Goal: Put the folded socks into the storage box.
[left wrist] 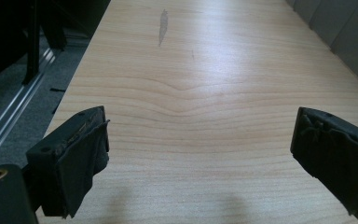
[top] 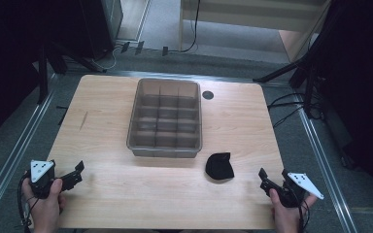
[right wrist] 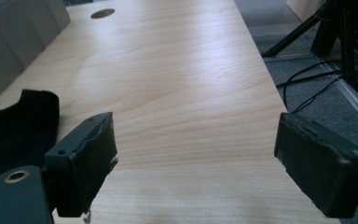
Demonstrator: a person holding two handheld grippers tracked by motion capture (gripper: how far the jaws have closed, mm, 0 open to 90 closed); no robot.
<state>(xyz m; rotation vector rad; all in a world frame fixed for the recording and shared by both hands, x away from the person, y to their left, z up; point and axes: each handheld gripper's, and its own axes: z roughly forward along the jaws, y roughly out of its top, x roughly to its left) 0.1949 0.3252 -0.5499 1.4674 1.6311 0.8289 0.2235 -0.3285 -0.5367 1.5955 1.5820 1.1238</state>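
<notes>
Here the wooden table (top: 126,194) lies mostly bare along its near edge, and both grippers rest at its two near corners. The left gripper (top: 75,174) sits just inside the near left corner, its jaws spread wide with nothing between them; in the left gripper view (left wrist: 200,154) only bare wood shows between the two black jaws, and the table's left edge runs close beside the left jaw. The right gripper (top: 262,177) sits at the near right corner, likewise released and holding nothing; in the right gripper view (right wrist: 196,158) its jaws stand well apart over open wood, with the table's right edge falling away near the right jaw. The black cloth (top: 219,167) lies crumpled on the table between the right gripper and the grey divided bin (top: 165,150), just off the bin's near right corner and apart from both. The bin stands at the table's middle, toward the far edge, leaving broad free strips left and right. A round hole (top: 208,94) sits beside its far right corner.
</notes>
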